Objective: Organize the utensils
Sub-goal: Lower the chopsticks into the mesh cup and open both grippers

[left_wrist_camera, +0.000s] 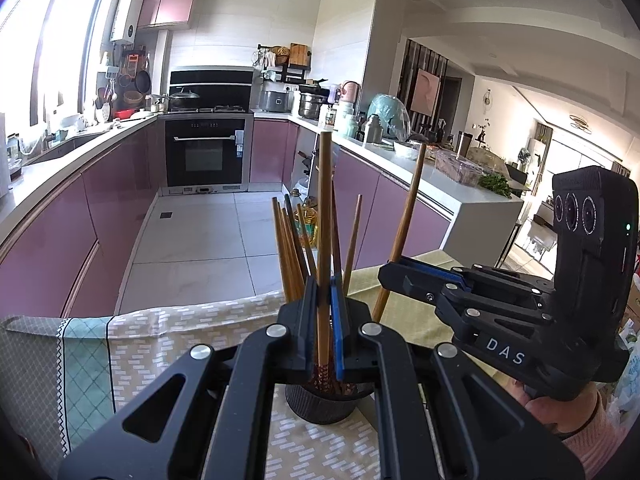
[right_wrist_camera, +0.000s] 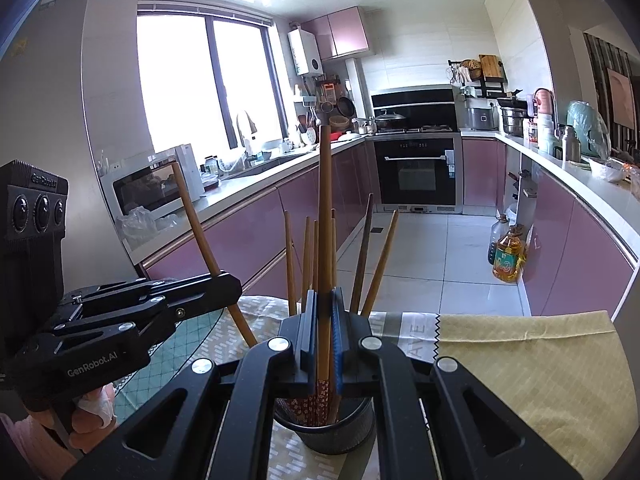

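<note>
Both tools are showing black linkage arms with silver rivets and blue pads; the right tool is bearing white "DAS" lettering, the left tool "GenRobot.AI". A pink sleeve is covering the right wrist.

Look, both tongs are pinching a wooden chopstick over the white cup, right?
Almost. Both tongs, left and right, do each pinch a long brown wooden chopstick, but the round mesh cup below is black, not white. The right wrist view shows it best.
</note>
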`<control>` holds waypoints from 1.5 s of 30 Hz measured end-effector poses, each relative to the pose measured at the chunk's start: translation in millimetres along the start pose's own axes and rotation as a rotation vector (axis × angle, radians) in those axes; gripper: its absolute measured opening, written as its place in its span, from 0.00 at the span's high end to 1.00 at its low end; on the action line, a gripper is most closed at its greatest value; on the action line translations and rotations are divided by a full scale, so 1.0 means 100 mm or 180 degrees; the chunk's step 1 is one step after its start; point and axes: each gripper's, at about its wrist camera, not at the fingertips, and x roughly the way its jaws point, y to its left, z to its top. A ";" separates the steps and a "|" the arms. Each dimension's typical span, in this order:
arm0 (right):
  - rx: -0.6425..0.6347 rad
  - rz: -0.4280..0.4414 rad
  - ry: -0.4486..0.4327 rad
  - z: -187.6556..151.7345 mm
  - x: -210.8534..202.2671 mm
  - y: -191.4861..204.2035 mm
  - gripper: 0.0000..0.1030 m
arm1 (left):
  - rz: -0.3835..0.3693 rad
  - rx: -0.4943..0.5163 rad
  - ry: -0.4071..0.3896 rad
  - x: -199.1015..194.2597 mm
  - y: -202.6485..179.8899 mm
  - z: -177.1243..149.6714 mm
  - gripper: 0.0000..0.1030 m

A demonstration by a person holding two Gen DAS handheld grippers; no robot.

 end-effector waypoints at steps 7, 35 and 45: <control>-0.0013 0.0004 0.0155 -0.08 0.14 -0.01 0.94 | -0.0017 0.0015 0.0215 0.18 0.05 -0.06 0.93; 0.0105 -0.0012 0.0296 -0.14 0.40 -0.12 0.94 | 0.0055 -0.0109 0.0418 0.63 0.18 -0.12 0.92; 0.0158 -0.0010 0.0280 -0.17 0.41 -0.17 0.93 | 0.0079 -0.0151 0.0439 0.66 0.21 -0.17 0.92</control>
